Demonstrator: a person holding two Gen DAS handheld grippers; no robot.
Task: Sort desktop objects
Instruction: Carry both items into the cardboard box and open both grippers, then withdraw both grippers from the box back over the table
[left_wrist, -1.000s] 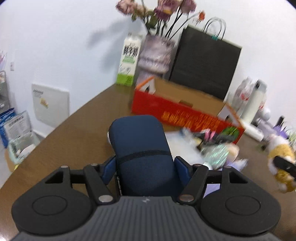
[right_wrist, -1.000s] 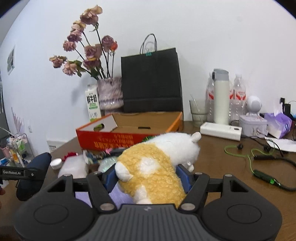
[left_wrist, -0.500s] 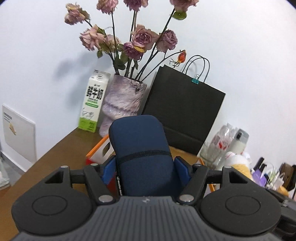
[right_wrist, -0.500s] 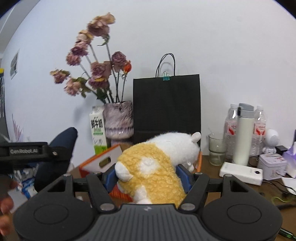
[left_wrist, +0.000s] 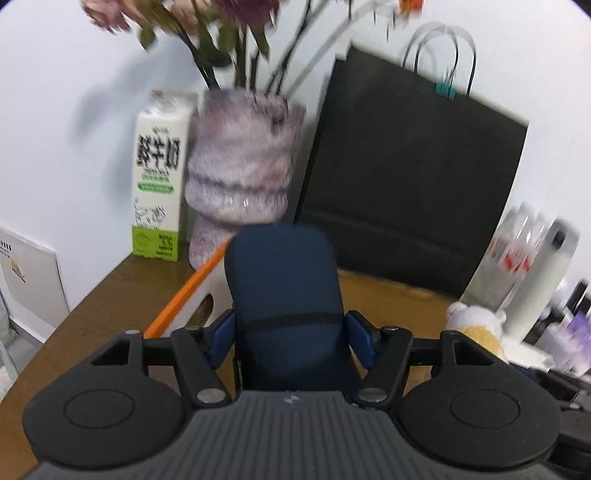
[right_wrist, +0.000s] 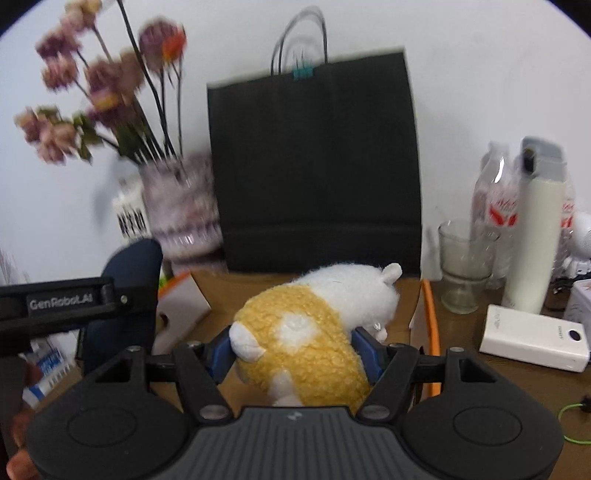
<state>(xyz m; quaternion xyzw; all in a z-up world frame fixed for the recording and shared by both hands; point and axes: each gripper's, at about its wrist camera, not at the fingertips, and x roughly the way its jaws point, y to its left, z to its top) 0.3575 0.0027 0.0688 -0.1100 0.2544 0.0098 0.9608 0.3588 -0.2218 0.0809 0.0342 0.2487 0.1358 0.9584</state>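
Observation:
My left gripper (left_wrist: 290, 332) is shut on a dark blue case (left_wrist: 284, 295) with a black band, held above the open cardboard box (left_wrist: 388, 295). The case also shows in the right wrist view (right_wrist: 129, 280), at the left. My right gripper (right_wrist: 295, 350) is shut on a yellow and white plush toy (right_wrist: 314, 332), also above the box (right_wrist: 428, 314). The plush shows at the right of the left wrist view (left_wrist: 476, 325).
Behind the box stand a black paper bag (right_wrist: 314, 166), a vase of dried roses (left_wrist: 240, 184) and a milk carton (left_wrist: 159, 192). To the right are a glass (right_wrist: 461, 266), a white flask (right_wrist: 535, 229), bottles and a white power bank (right_wrist: 535, 343).
Both grippers have lifted their objects off the table and moved forward over the box, closer to the bag and vase. Both grips are unchanged.

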